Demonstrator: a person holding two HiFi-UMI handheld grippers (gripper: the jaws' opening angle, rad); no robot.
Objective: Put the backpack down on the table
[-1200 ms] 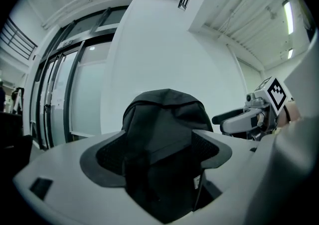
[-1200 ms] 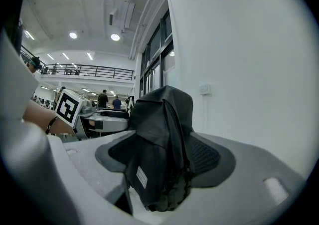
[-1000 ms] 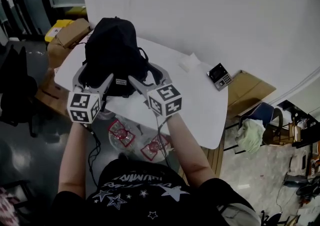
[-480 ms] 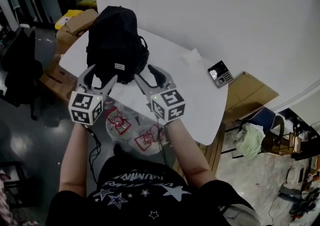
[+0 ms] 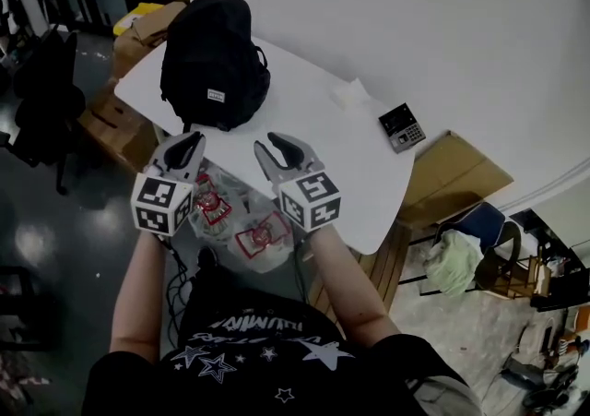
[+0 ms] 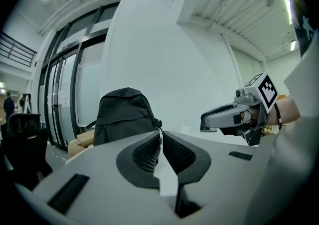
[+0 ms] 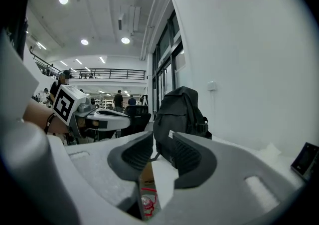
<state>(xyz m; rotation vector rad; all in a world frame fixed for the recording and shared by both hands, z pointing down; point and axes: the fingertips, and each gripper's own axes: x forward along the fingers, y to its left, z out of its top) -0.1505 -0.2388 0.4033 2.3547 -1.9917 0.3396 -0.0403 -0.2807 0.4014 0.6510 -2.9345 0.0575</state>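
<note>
Head view shows the black backpack (image 5: 214, 59) standing upright on the far left part of the white table (image 5: 323, 142). A second ago both grippers were up against it; since then they have drawn back toward the person, past the near table edge and well apart from it. The left gripper (image 5: 184, 145) has clenched its jaws together on nothing. The right gripper (image 5: 281, 148) has just been closing; a narrow gap remains between its jaws, which grasp nothing. The bag stands on its own, so the put-down looks done. Its back face and straps are hidden, and the clear bags with red print (image 5: 249, 234) below the table are partly covered by the grippers.
</note>
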